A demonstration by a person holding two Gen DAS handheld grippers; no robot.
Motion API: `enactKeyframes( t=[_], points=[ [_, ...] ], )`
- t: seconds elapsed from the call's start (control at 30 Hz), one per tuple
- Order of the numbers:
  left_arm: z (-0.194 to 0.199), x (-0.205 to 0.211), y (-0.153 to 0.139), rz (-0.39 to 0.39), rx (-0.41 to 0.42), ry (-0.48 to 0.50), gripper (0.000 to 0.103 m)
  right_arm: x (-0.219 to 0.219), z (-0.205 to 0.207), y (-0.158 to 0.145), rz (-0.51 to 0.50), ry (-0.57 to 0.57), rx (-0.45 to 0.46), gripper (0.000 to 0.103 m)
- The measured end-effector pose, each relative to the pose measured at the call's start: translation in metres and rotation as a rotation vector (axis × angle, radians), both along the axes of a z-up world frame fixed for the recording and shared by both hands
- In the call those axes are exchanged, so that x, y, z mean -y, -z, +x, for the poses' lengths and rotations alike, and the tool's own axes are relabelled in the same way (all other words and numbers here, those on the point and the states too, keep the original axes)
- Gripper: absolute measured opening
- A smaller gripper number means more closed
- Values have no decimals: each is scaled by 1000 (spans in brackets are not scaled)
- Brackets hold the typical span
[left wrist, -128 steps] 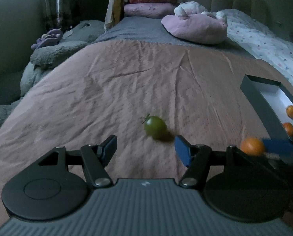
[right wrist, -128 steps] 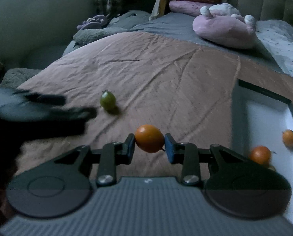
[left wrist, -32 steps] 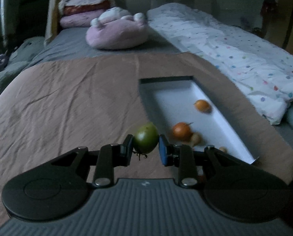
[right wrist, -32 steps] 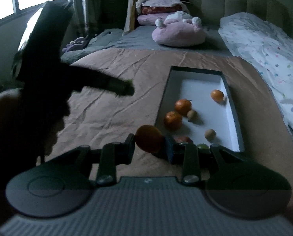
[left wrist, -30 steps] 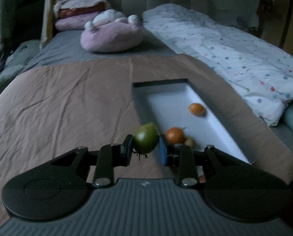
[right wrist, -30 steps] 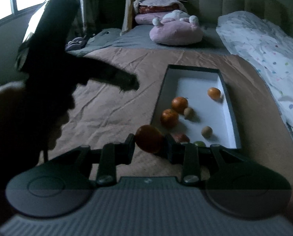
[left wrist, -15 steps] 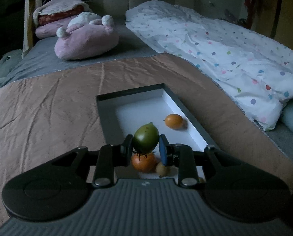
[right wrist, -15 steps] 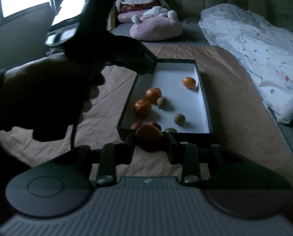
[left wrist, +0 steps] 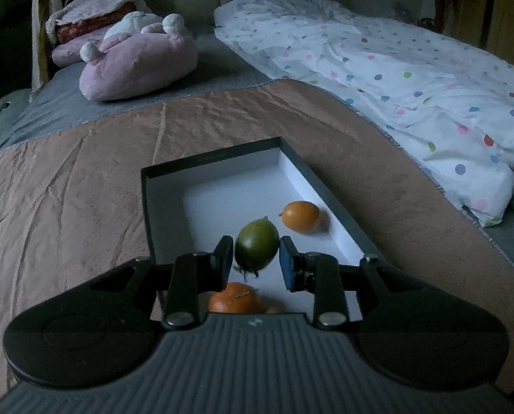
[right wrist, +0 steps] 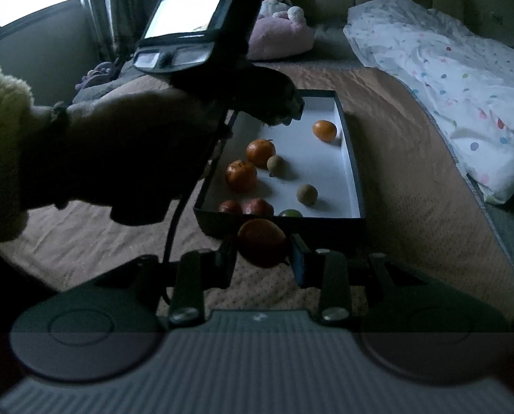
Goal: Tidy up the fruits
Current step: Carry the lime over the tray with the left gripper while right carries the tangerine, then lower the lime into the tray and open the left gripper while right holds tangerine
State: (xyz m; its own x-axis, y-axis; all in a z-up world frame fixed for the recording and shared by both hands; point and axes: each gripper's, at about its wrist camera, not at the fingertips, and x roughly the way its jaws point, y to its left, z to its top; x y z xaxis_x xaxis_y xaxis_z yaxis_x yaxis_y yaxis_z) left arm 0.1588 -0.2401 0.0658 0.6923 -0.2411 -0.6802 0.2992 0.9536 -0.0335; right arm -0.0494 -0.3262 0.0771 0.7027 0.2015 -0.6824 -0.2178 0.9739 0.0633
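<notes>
My left gripper (left wrist: pixel 256 258) is shut on a green fruit (left wrist: pixel 257 248) and holds it above the white floor of the dark-walled box (left wrist: pixel 208 162). An orange fruit (left wrist: pixel 300 215) lies in the box beyond it, and another orange (left wrist: pixel 234 298) lies just under the fingers. My right gripper (right wrist: pixel 263 258) is shut on an orange fruit (right wrist: pixel 262 243) just short of the box's near wall (right wrist: pixel 326 225). In the right wrist view the box holds several oranges, brownish and reddish fruits. The left gripper (right wrist: pixel 277 110) shows over the box's far left side.
The box sits on a brown bedspread (left wrist: pixel 67 179). A pink plush pillow (left wrist: pixel 136 65) lies at the head of the bed. A white polka-dot duvet (left wrist: pixel 412 79) lies along the right. The person's left hand and gripper body (right wrist: pixel 136 131) fill the left of the right wrist view.
My left gripper has carried the green fruit from the bedspread over the box and further in. My right gripper has drawn back to the box's near end with its orange.
</notes>
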Motion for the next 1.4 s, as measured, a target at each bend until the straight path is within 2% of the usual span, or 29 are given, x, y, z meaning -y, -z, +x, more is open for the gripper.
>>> enactKeyframes(
  t=[0.07, 0.17, 0.33, 0.47, 0.67, 0.83, 1.13, 1.4],
  points=[
    [1, 2, -1, -3, 2, 6, 48, 0, 1, 1, -2, 1, -3, 36],
    [-1, 3, -3, -6, 17, 16, 52, -1, 2, 1, -3, 1, -4, 36],
    [-5, -7, -8, -12, 17, -11, 53, 0, 2, -1, -3, 6, 3, 36],
    [-19, -27, -15, 22, 19, -72, 53, 8, 10, -4, -5, 39, 23, 36],
    [-53, -71, -22, -10, 11, -118, 55, 16, 43, -13, -14, 74, 64, 36],
    [-78, -96, -23, 13, 8, -121, 55, 6, 76, -11, -27, 67, 76, 36],
    [-111, -130, -34, 1, 27, -137, 59, -7, 88, -3, -22, 80, 51, 36],
    [-131, -131, -39, -14, 23, -132, 60, -22, 95, 6, -55, 49, 10, 36]
  ],
)
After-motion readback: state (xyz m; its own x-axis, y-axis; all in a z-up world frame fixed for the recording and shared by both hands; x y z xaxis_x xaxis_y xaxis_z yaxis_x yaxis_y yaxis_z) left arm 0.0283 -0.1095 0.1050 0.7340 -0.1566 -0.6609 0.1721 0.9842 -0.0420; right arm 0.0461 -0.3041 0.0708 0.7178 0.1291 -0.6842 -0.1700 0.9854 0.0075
